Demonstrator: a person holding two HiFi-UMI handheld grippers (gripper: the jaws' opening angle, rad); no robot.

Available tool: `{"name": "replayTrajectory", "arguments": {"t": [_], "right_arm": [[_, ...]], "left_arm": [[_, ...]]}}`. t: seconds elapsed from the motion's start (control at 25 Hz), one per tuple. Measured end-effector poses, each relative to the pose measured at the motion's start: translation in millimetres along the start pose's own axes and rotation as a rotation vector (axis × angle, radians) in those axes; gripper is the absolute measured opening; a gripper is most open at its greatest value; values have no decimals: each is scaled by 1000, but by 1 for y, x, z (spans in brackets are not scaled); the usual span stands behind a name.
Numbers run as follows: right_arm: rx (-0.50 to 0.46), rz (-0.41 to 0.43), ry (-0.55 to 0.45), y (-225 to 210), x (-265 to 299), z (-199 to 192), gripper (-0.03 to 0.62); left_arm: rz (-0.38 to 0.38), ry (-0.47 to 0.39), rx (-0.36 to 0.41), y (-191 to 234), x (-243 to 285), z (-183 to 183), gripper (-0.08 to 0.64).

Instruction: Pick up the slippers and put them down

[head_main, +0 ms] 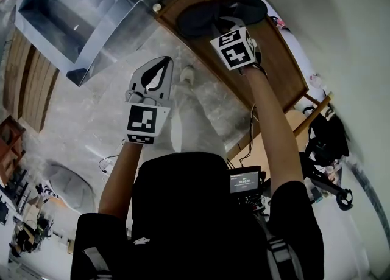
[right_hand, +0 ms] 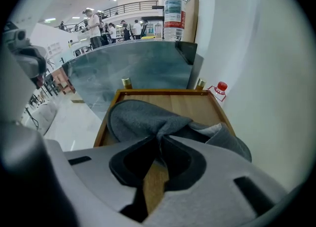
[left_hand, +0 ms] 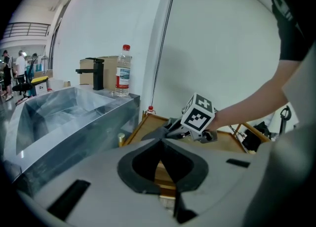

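Two dark grey slippers lie side by side on a wooden table against the white wall. My right gripper points steeply down onto them. In the right gripper view its jaws are pinched together on a fold of grey slipper fabric, and the table shows beyond. My left gripper hangs over the floor left of the table, its jaws together with nothing between them. From the left gripper view, the slippers show under the right gripper's marker cube.
A steel sink basin stands left of the table, with a water bottle and a black tap behind it. A small red-capped bottle sits at the table's far corner. The wall closes the right side.
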State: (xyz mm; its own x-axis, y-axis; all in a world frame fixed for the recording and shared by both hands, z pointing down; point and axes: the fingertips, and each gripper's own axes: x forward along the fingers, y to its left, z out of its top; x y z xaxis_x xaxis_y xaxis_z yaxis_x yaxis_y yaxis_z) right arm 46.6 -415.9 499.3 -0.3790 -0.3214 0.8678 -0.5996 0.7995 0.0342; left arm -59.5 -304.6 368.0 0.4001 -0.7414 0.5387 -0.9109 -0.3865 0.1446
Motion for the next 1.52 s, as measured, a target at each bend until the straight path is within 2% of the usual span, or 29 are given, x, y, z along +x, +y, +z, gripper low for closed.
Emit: {"name": "replayTrajectory", "arguments": {"t": [0.24,0.92,1.52], "right_arm": [[15,-8,5,-2,-2,-1,9],[57,-23,-18,11,-22,4,3],[113,-76,-120,44,-95,23,3]], "left_arm": [[-2,0,9,2,0,2,5],[-18,-13,4,3,-13,7,5],[-50,-71,53,-7,-50,28,6]]}}
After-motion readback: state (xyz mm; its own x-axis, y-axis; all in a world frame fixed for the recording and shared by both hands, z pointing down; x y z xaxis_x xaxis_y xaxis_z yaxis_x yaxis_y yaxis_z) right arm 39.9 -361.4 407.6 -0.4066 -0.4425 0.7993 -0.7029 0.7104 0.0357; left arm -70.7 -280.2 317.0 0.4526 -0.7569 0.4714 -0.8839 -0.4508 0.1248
